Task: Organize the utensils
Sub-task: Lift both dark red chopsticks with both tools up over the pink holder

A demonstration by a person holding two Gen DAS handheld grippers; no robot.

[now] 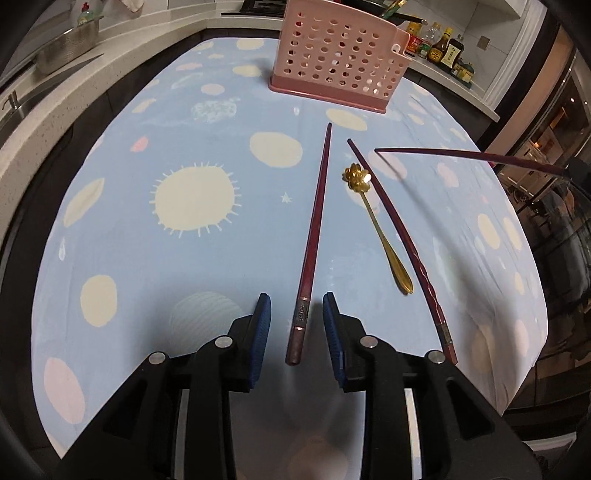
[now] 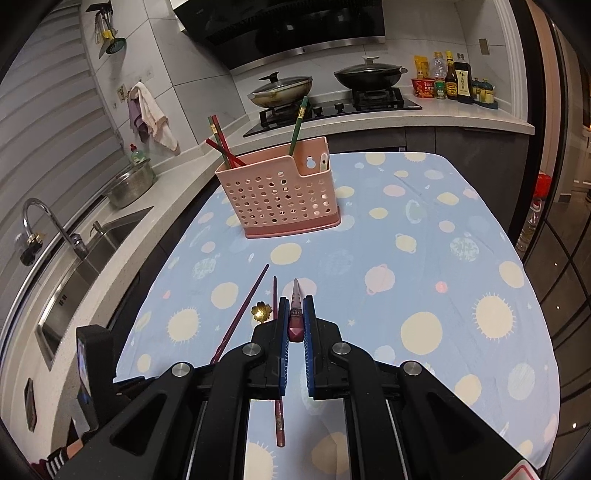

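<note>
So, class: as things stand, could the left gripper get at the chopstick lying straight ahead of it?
Probably yes. The left gripper is open, and the chopstick's thick end already lies between its fingers on the tablecloth. The gold spoon lies apart to the right, so nothing blocks closing.

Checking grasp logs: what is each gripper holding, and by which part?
Right gripper: dark red chopstick, clamped near its thick butt end. Left gripper: nothing, jaws open astride a chopstick on the table.

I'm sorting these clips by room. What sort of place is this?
A home kitchen, most likely. A gas hob with two lidded woks stands under a range hood, a sink with a faucet is set in the counter, and sauce bottles stand by the wall.
</note>
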